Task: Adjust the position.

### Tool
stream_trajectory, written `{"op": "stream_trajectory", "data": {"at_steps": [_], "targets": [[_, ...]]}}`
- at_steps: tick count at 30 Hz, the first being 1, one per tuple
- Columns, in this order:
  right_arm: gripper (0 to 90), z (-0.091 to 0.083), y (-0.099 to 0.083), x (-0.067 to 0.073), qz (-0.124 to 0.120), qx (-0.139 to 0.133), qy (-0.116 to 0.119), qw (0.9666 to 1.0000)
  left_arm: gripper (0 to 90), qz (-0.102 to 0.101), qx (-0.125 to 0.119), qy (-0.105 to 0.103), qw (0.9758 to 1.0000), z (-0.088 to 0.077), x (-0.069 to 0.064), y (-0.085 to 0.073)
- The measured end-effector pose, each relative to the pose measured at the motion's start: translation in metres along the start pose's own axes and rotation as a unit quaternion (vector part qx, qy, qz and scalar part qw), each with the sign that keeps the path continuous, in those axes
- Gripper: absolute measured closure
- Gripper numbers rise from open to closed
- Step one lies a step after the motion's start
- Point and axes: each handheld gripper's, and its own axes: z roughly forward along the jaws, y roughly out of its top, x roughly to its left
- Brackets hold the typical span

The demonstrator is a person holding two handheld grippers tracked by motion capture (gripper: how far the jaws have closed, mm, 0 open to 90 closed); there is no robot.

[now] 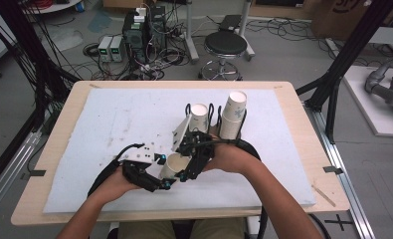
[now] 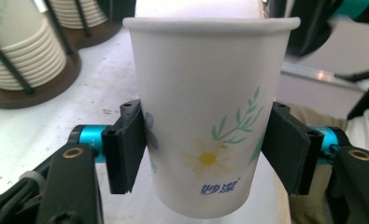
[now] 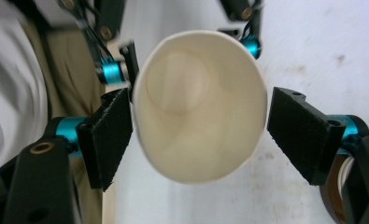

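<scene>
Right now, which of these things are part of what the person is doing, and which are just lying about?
In use:
- paper cup, clamped in the left claw
- right claw, open around its rim
- two cup stacks in racks

Lying about:
- stool
- computer boxes
- floor cables

1. Robotics/research lab, not a home or office.
2. Wooden tabletop (image 1: 59,149) w/ white foam pad (image 1: 124,124), hemmed in by black metal frame posts (image 1: 353,45) — a purpose-built recording rig.
3. Bare grey concrete floor (image 1: 283,59) behind, strewn w/ loose cables (image 1: 159,64).
4. Computer tower (image 1: 134,30) & small power boxes (image 1: 110,48) sit straight on the floor, all wired up.
5. Round black stool (image 1: 226,45) on a chrome base.
6. Cardboard box (image 1: 341,17) far right; part of a grey robot arm (image 1: 385,87) on a white platform at the right edge.
</scene>
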Motion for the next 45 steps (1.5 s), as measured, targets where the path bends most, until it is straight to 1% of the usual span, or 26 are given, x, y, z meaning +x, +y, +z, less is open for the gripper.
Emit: {"op": "stream_trajectory", "data": {"at_steps": [2, 4, 6, 8, 9, 10, 11, 13, 14, 15, 17, 20, 23, 27, 28, 30, 32, 34, 36, 37, 38, 39, 41, 42, 43, 45], "targets": [[23.0, -0.006, -0.008, -0.003, 0.012, -0.04, -0.005, 0.9991, 32.8, -0.009, -0.011, 0.002, 0.9999, -0.002, 0.003, -0.002], [22.3, -0.012, -0.018, -0.004, 0.032, -0.075, -0.011, 0.9966, 32.6, -0.017, -0.022, 0.003, 0.9996, -0.004, 0.005, -0.004], [22.2, -0.017, -0.029, -0.006, 0.051, -0.11, -0.015, 0.9925, 32.3, -0.025, -0.033, 0.006, 0.9991, -0.005, 0.006, -0.005], [22.0, -0.02, -0.041, -0.008, 0.069, -0.142, -0.023, 0.9873, 32.0, -0.03, -0.042, 0.009, 0.9986, -0.006, 0.008, -0.007], [22.0, -0.022, -0.047, -0.009, 0.079, -0.156, -0.026, 0.9842, 31.9, -0.032, -0.046, 0.011, 0.9984, -0.007, 0.009, -0.008], [22.0, -0.023, -0.056, -0.009, 0.091, -0.174, -0.033, 0.9799, 31.8, -0.035, -0.051, 0.013, 0.998, -0.007, 0.01, -0.008], [21.9, -0.024, -0.061, -0.009, 0.096, -0.185, -0.038, 0.9773, 31.8, -0.038, -0.056, 0.016, 0.9976, -0.008, 0.011, -0.009], [21.8, -0.026, -0.074, -0.009, 0.114, -0.207, -0.052, 0.9703, 31.6, -0.042, -0.064, 0.022, 0.9968, -0.01, 0.013, -0.012], [21.7, -0.027, -0.082, -0.008, 0.126, -0.219, -0.063, 0.9655, 31.5, -0.045, -0.068, 0.025, 0.9964, -0.011, 0.014, -0.013], [21.7, -0.028, -0.087, -0.008, 0.131, -0.228, -0.071, 0.9622, 31.5, -0.047, -0.073, 0.03, 0.9957, -0.012, 0.015, -0.014], [21.6, -0.029, -0.101, -0.006, 0.152, -0.248, -0.084, 0.9531, 31.4, -0.054, -0.086, 0.038, 0.9941, -0.015, 0.018, -0.017], [21.6, -0.029, -0.121, -0.004, 0.175, -0.266, -0.106, 0.9419, 31.2, -0.061, -0.105, 0.057, 0.9909, -0.02, 0.022, -0.02], [21.6, -0.028, -0.139, 0.0, 0.197, -0.271, -0.126, 0.9338, 31.2, -0.066, -0.131, 0.076, 0.9863, -0.027, 0.025, -0.023], [21.6, -0.027, -0.158, 0.004, 0.219, -0.276, -0.15, 0.9239, 31.0, -0.075, -0.164, 0.108, 0.9776, -0.038, 0.028, -0.028], [21.6, -0.028, -0.163, 0.006, 0.225, -0.276, -0.156, 0.9216, 30.9, -0.076, -0.168, 0.114, 0.9762, -0.039, 0.029, -0.029], [21.6, -0.028, -0.169, 0.007, 0.232, -0.275, -0.164, 0.9184, 30.9, -0.081, -0.179, 0.129, 0.972, -0.045, 0.03, -0.032], [21.7, -0.028, -0.176, 0.009, 0.239, -0.273, -0.178, 0.9146, 30.9, -0.082, -0.186, 0.14, 0.9691, -0.049, 0.031, -0.033], [21.6, -0.029, -0.182, 0.011, 0.245, -0.27, -0.19, 0.9115, 30.9, -0.085, -0.196, 0.152, 0.9649, -0.053, 0.032, -0.035], [21.7, -0.028, -0.187, 0.012, 0.253, -0.268, -0.203, 0.907, 30.8, -0.084, -0.208, 0.168, 0.9601, -0.058, 0.032, -0.036], [21.7, -0.028, -0.191, 0.013, 0.258, -0.266, -0.213, 0.904, 30.8, -0.082, -0.21, 0.173, 0.9589, -0.06, 0.031, -0.037], [21.6, -0.028, -0.193, 0.014, 0.263, -0.265, -0.216, 0.902, 30.8, -0.08, -0.21, 0.181, 0.9574, -0.062, 0.031, -0.037], [21.6, -0.027, -0.195, 0.015, 0.264, -0.264, -0.225, 0.9, 30.7, -0.078, -0.214, 0.191, 0.9548, -0.064, 0.031, -0.038], [21.6, -0.027, -0.199, 0.018, 0.271, -0.261, -0.242, 0.8944, 30.7, -0.079, -0.22, 0.202, 0.9511, -0.068, 0.031, -0.04], [21.7, -0.027, -0.201, 0.019, 0.273, -0.259, -0.249, 0.8924, 30.8, -0.079, -0.224, 0.211, 0.9481, -0.07, 0.031, -0.041], [21.6, -0.027, -0.204, 0.02, 0.274, -0.26, -0.256, 0.8897, 30.7, -0.08, -0.227, 0.215, 0.9466, -0.071, 0.031, -0.042], [21.6, -0.027, -0.207, 0.023, 0.279, -0.262, -0.264, 0.8853, 30.7, -0.084, -0.236, 0.223, 0.9422, -0.075, 0.031, -0.044]]}}
